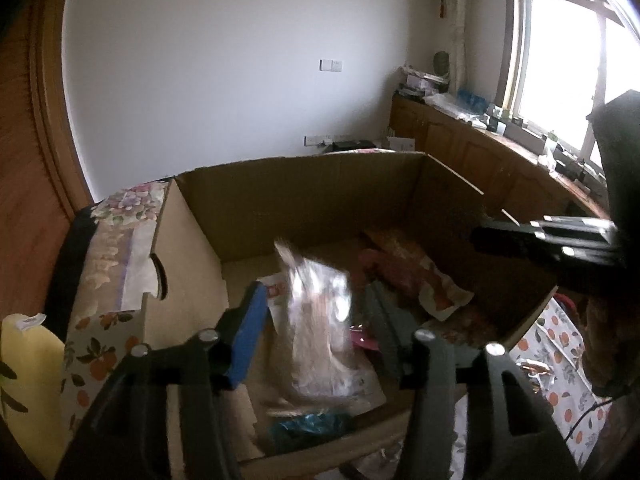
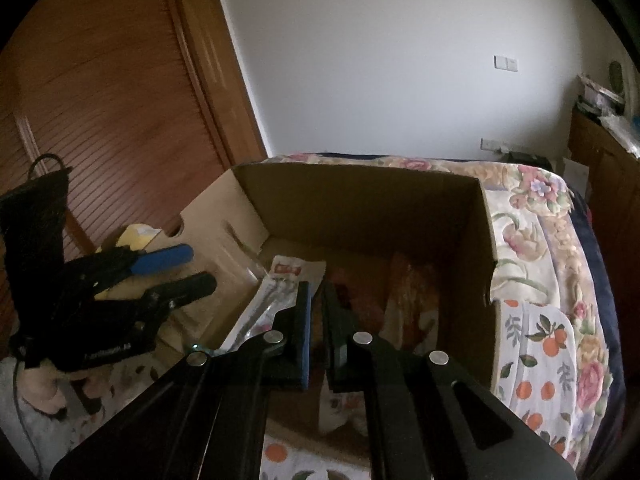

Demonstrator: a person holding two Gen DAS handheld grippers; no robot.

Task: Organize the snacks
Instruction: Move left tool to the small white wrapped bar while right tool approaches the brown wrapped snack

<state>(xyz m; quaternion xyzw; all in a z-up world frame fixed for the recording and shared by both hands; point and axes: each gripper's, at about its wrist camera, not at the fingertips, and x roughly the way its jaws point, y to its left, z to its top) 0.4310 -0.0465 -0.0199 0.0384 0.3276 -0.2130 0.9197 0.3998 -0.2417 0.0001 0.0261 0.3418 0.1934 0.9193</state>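
Left wrist view: the left claw [image 1: 316, 320] stands apart over the cardboard box [image 1: 304, 188] on the bed, with a blurred clear snack packet [image 1: 320, 320] between its fingers and apparently untouched by the pads. The packet looks light, crinkly and slippery, so a pinch on a sealed edge seems safest.

Right wrist view: the right claw [image 2: 317, 320] is closed nearly together. Whether it pinches the wrapper [image 2: 340, 400] below it, I cannot tell. A flat silvery packet [image 2: 264, 300] leans inside the box.

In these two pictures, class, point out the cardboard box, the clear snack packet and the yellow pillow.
cardboard box [image 1: 304, 196], left wrist view, inner back wall.
clear snack packet [image 1: 320, 320], left wrist view, middle of wrapper.
yellow pillow [image 1: 28, 372], left wrist view, its front face.
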